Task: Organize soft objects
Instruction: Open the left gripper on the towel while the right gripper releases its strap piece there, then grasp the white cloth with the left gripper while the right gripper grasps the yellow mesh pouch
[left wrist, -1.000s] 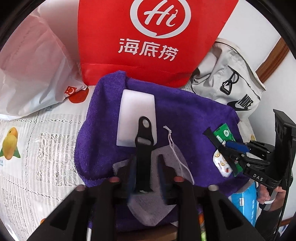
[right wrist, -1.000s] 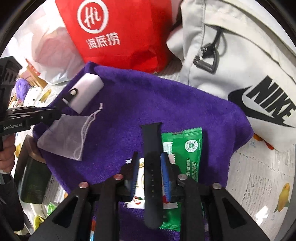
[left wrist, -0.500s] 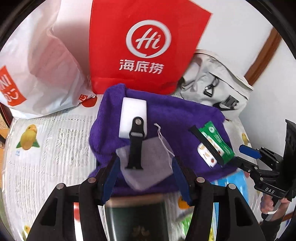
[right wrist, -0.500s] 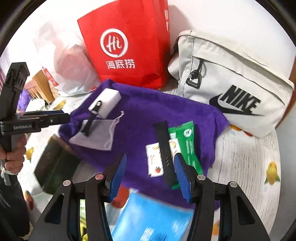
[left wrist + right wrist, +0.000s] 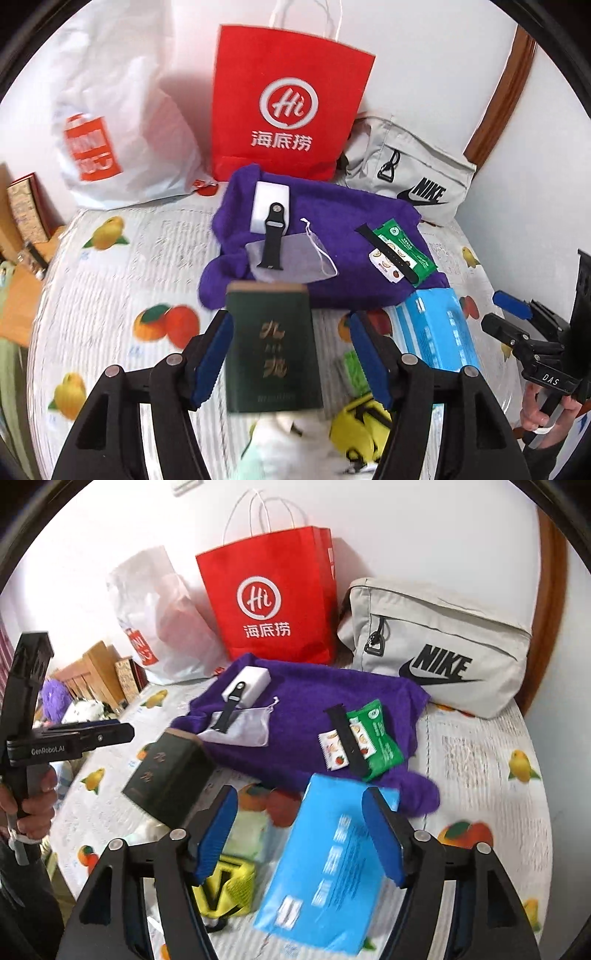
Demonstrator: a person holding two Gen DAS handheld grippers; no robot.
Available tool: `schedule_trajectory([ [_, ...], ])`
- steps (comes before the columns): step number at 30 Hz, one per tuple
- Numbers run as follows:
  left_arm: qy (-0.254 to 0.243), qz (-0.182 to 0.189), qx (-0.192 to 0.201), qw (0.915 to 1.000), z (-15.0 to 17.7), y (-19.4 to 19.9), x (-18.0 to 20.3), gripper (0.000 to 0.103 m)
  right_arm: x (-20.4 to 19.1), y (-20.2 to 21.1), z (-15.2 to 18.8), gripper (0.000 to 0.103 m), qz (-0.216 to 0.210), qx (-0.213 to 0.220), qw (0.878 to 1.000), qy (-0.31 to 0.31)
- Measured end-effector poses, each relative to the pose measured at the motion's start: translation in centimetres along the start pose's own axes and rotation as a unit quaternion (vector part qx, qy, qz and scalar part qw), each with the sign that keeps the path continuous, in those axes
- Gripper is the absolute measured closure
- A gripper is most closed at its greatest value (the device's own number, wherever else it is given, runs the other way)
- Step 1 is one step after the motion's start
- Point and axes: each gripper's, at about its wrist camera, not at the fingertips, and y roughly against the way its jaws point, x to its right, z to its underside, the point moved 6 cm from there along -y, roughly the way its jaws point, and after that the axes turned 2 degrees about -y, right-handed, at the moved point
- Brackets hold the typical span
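A purple towel (image 5: 332,218) (image 5: 303,698) lies spread at the back of the table. On its left sit a white block (image 5: 267,201), a grey drawstring pouch (image 5: 295,262) (image 5: 243,727) and a black watch strap (image 5: 273,236) (image 5: 231,705) laid across both. On its right a second black strap (image 5: 388,254) (image 5: 347,738) lies over a green snack packet (image 5: 406,251) (image 5: 380,738) and a white sachet. My left gripper (image 5: 290,354) is open and empty, pulled back above a dark green box (image 5: 273,350). My right gripper (image 5: 301,838) is open and empty above a blue tissue pack (image 5: 325,871).
A red paper bag (image 5: 288,107), a white plastic bag (image 5: 118,125) and a grey Nike pouch (image 5: 443,650) stand along the wall behind the towel. A yellow object (image 5: 225,890) and a pale green soft item (image 5: 247,834) lie at the near table edge.
Both grippers have let go of the watch straps, opened wide and pulled back and up from the towel. The straps stay where they were laid.
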Motion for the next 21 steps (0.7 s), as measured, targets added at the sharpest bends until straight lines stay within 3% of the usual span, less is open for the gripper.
schedule_trajectory([
  [4, 0.019, -0.006, 0.020, 0.9996, 2.2, 2.2, -0.7, 0.039, -0.8, 1.2, 1.8, 0.025, -0.012, 0.004, 1.000, -0.011],
  [12, 0.005, -0.007, -0.004, 1.0000, 7.1, 3.0, -0.5, 0.037, -2.0, 2.5, 5.6, 0.024, -0.006, -0.006, 1.000, -0.021],
  [16, -0.002, 0.004, -0.015, 0.9999, 9.3, 2.7, 0.2, 0.027, -2.4, 2.9, 7.7, 0.024, -0.005, -0.013, 0.999, -0.032],
  [21, -0.001, 0.018, -0.031, 0.9993, 11.9, 1.7, 0.5, 0.027, -3.0, 3.9, 10.2, 0.024, 0.019, -0.006, 1.000, -0.020],
])
